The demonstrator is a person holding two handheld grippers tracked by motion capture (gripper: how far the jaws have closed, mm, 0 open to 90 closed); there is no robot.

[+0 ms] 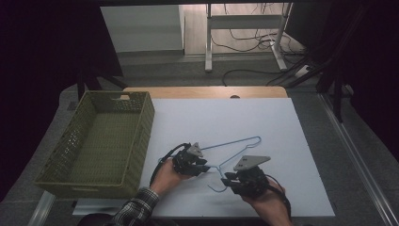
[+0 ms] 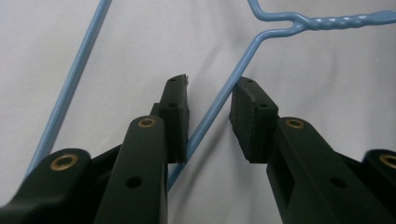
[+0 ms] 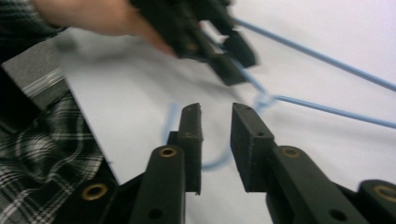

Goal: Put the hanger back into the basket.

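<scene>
Blue wire hanger (image 1: 237,150) between open hand-held grippers

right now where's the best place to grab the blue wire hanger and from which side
Probably one sloping shoulder wire just below the twisted neck of the blue wire hanger. It lies flat on the white table, so come from above, jaws straddling the thin wire crosswise. The left gripper already sits open around that wire; the right gripper is open near the hook.

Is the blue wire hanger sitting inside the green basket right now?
No, the blue wire hanger lies flat on the white table, to the right of the green basket.
</scene>
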